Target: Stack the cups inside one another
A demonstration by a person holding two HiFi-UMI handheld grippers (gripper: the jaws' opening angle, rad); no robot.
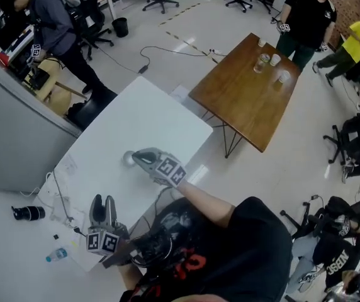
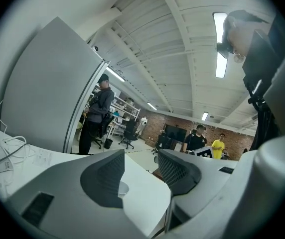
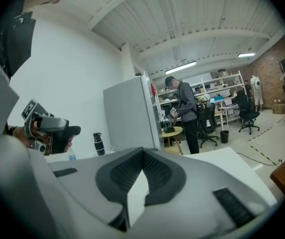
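Plainly, the cup (image 1: 128, 158) is seen standing on the white counter (image 1: 161, 115). It reads as round from above, so its axis is taken as upright. Whether it is one cup or several already nested cannot be told.

The right tool (image 1: 136, 154) is placed just beside the cup, tips aimed at it from the wearer's side — jaws fully together, no cup caught between them. The left tool (image 1: 102, 201) is held well apart from the cup, toward the wearer, jaws about half apart and empty. The right hand is thus judged much the nearer.

The coming move is judged to hinge on height. From overhead the right tips seem almost to touch the cup, yet no contact can be confirmed.

Views compared — in the left gripper view the cup is framed low between the parted jaws, far ahead on the counter, with nothing seen gripping it. In the right gripper view the cup is not shown at all. Only closed pads, a white wedge below them and the left tool off to one side are seen.

Further cups (image 1: 271, 65) are noted on a brown counter (image 1: 243, 102), far beyond the cup.
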